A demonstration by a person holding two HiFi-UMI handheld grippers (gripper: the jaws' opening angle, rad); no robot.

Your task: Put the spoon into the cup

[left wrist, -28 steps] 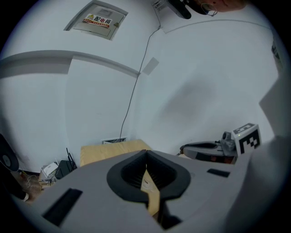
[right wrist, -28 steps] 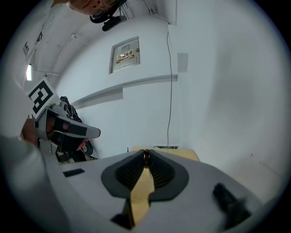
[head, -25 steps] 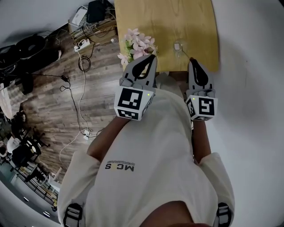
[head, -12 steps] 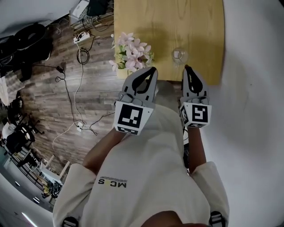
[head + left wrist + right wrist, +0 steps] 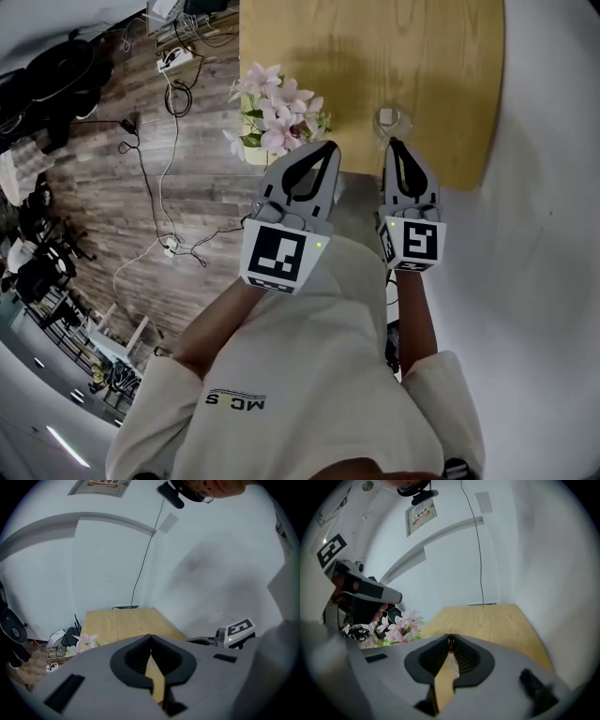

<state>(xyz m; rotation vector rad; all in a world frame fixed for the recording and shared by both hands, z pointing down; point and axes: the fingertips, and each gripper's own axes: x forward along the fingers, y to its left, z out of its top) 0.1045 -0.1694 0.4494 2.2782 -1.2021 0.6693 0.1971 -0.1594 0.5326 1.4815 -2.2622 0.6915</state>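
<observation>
A small clear glass cup (image 5: pixel 391 120) stands near the front edge of the wooden table (image 5: pixel 375 47). I cannot make out the spoon; a thin glint in the cup may be it. My right gripper (image 5: pixel 392 142) is shut, its tip just short of the cup in the head view. In the right gripper view the jaws (image 5: pixel 450 638) meet, with a tiny dark speck at the tip that I cannot identify, and the cup is hidden behind them. My left gripper (image 5: pixel 328 146) is shut and empty, held beside the right one, its jaws (image 5: pixel 150 637) closed.
Pink flowers (image 5: pixel 274 105) stand at the table's front left corner, close to the left gripper. Cables and power strips (image 5: pixel 173 84) lie on the wood floor to the left. A white wall (image 5: pixel 553 234) runs along the right. The person's torso fills the lower head view.
The head view has shifted, so table, cup and flowers sit lower and a bit right in frame. Both grippers stay shut, side by side, in nearly the same pose.
</observation>
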